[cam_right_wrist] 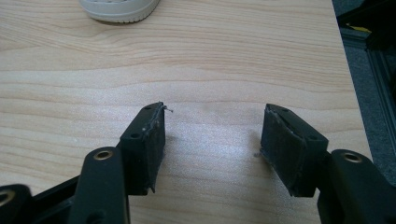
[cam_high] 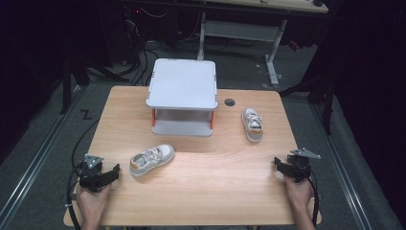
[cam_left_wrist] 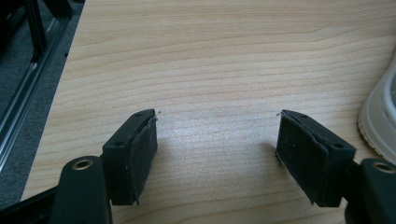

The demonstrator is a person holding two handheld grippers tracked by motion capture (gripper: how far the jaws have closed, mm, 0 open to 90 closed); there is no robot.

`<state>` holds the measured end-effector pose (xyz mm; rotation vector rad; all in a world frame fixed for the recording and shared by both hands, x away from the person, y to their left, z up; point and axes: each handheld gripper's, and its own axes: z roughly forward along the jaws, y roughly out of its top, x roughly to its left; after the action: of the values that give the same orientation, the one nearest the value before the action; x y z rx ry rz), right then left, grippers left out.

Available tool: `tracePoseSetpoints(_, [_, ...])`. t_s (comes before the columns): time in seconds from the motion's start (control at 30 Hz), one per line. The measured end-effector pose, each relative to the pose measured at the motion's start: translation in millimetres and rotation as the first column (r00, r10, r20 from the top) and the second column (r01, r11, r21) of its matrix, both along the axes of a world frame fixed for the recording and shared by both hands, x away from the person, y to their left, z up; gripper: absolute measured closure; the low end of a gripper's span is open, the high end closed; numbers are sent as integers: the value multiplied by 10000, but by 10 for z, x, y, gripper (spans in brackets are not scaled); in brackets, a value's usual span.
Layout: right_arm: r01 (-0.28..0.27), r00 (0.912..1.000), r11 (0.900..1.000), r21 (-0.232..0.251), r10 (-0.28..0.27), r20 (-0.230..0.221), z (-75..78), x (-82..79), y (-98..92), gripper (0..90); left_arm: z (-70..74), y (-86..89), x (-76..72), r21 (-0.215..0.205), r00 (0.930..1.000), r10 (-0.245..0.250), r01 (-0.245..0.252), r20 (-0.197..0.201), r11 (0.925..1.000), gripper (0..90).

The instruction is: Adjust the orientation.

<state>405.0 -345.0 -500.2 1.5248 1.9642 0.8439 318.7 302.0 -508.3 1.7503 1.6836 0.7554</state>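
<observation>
Two small white shoes on the wooden table (cam_high: 215,172), well apart from each other: the left shoe (cam_high: 152,160) lying near the front-left part, toe towards the right and slightly away, orange patch at the heel; the right shoe (cam_high: 252,124) farther back on the right side, pointing towards the front edge, just beside a dark round hole (cam_high: 230,102) in the tabletop. Between and behind them, a white two-level rack (cam_high: 182,96) with orange posts, lower shelf bare. Left gripper (cam_high: 116,171) at the front-left corner, held in a hand (cam_high: 92,201), near the left shoe but not touching; jaws spread wide in the left gripper view, bare wood between the pads, a white sole edge (cam_left_wrist: 380,121) at the right border. Right gripper (cam_high: 278,165) at the front-right corner, held in the other hand (cam_high: 299,191), well apart from the right shoe; jaws likewise wide apart in the right gripper view, nothing between them, a pale sole (cam_right_wrist: 119,9) at the top edge.
</observation>
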Motion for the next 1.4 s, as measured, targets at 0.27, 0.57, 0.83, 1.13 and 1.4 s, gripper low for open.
tracePoseSetpoints(0.27, [4,10000,10000,-4,-4,-1,-1,1,-1,390,2,3,-1,-31,10000,-92,92,-25,10000,297])
tracePoseSetpoints(0.57, [31,10000,10000,0,-31,-21,-1,-1,1,378,4,-12,-3,-49,9988,-486,487,46,9988,346])
tracePoseSetpoints(0.83, [25,10000,10000,4,-25,-26,-1,-1,1,376,30,-42,11,-184,9986,-522,520,-65,9985,413])
tracePoseSetpoints(1.13, [7,10000,10000,8,-7,-40,-1,-2,2,371,364,-56,-29,-508,9922,-1105,1134,572,9923,429])
tracePoseSetpoints(1.4, [2,10000,10000,8,-2,-46,0,-2,3,369,649,-188,-15,-705,9736,-1908,2006,1253,9771,443])
